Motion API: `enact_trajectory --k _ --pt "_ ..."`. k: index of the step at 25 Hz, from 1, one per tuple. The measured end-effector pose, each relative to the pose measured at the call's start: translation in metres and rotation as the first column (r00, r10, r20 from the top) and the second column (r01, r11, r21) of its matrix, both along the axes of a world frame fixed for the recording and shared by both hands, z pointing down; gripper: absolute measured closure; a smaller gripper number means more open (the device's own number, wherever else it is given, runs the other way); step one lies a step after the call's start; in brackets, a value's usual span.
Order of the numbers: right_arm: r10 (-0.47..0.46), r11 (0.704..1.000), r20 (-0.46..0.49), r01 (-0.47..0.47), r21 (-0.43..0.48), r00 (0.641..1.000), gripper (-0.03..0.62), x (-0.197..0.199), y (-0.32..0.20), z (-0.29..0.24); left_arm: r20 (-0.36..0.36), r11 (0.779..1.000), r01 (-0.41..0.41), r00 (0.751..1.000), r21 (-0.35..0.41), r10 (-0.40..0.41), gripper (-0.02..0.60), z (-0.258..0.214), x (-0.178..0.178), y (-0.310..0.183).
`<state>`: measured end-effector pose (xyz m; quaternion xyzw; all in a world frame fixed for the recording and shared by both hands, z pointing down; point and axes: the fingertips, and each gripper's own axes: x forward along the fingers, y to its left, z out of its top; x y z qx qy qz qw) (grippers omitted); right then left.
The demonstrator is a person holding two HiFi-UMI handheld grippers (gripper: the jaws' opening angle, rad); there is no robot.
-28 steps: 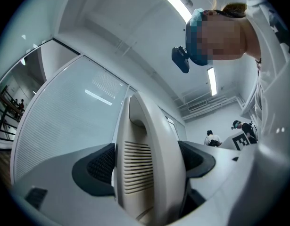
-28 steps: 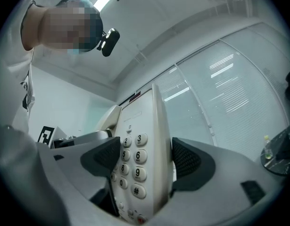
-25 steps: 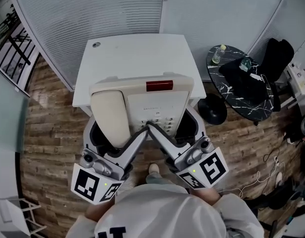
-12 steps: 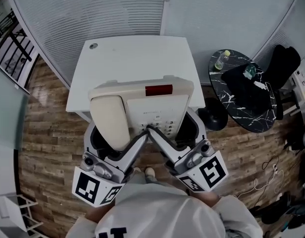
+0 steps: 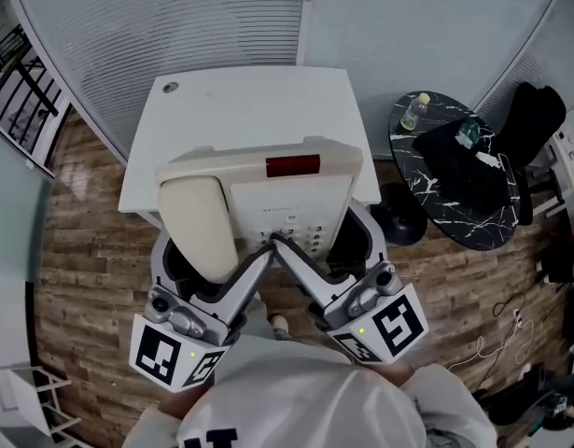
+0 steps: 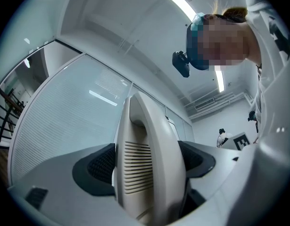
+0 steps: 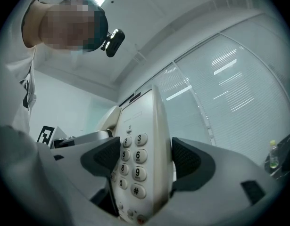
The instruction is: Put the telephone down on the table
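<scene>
"Cream plastic in both grips, then?"

"Yes. My left gripper point(image 6: 148, 164) is clamped on the handset side of the telephone point(image 5: 287, 194), with its pads pressed against the ribbed casing. My right gripper point(image 7: 140, 159) is closed on the keypad side, a pad on either side of the number keys."

"And where is the phone?"

"In the air in front of my chest. From the head view its far end, the one with the red window point(image 5: 291, 165), overlaps the near edge of the white table point(image 5: 259, 101). The rest hangs over the wooden floor point(image 5: 91, 250)."

"Which way does it go?"

"Forward and down, I judge, since the tabletop lies beyond my fingers. The phone's broad far edge runs left to right, roughly in line with the table's near edge, so I expect no turn is needed. Both grippers hold the near end about level, so neither is closer. They should travel together."
</scene>
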<state>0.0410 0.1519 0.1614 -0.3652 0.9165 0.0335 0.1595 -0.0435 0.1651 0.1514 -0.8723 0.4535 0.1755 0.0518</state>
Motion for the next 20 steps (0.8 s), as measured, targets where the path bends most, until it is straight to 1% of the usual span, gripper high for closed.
enact_trajectory --k 3,7,9,13,16,20 --pt "-0.002 1.000 0.006 0.002 0.011 1.000 0.253 0.005 -0.006 -0.003 0.013 1.000 0.001 1.000 0.017 -0.001 0.177 -0.004 0.006 -0.006" --pt "0.005 1.000 0.030 -0.005 -0.011 1.000 0.253 0.020 -0.040 -0.002 0.049 1.000 -0.009 0.999 0.023 0.008 0.176 -0.005 0.021 -0.041" --pt "0.011 1.000 0.033 -0.011 -0.015 0.999 0.253 0.022 -0.055 0.000 0.053 1.000 -0.015 0.999 0.026 0.014 0.177 -0.005 0.023 -0.056" --pt "0.024 1.000 0.021 -0.024 -0.006 0.999 0.253 0.016 -0.083 0.001 0.038 0.999 -0.024 0.999 0.030 0.023 0.176 -0.003 0.016 -0.085" --pt "0.033 0.999 0.020 -0.033 -0.007 0.999 0.253 0.009 -0.110 0.003 0.026 1.000 -0.027 0.999 0.016 0.026 0.178 0.000 0.009 -0.113" --pt "0.042 0.999 0.027 -0.041 -0.014 0.999 0.253 -0.001 -0.150 0.004 0.030 0.999 -0.032 0.999 0.012 0.032 0.176 0.001 -0.001 -0.153"
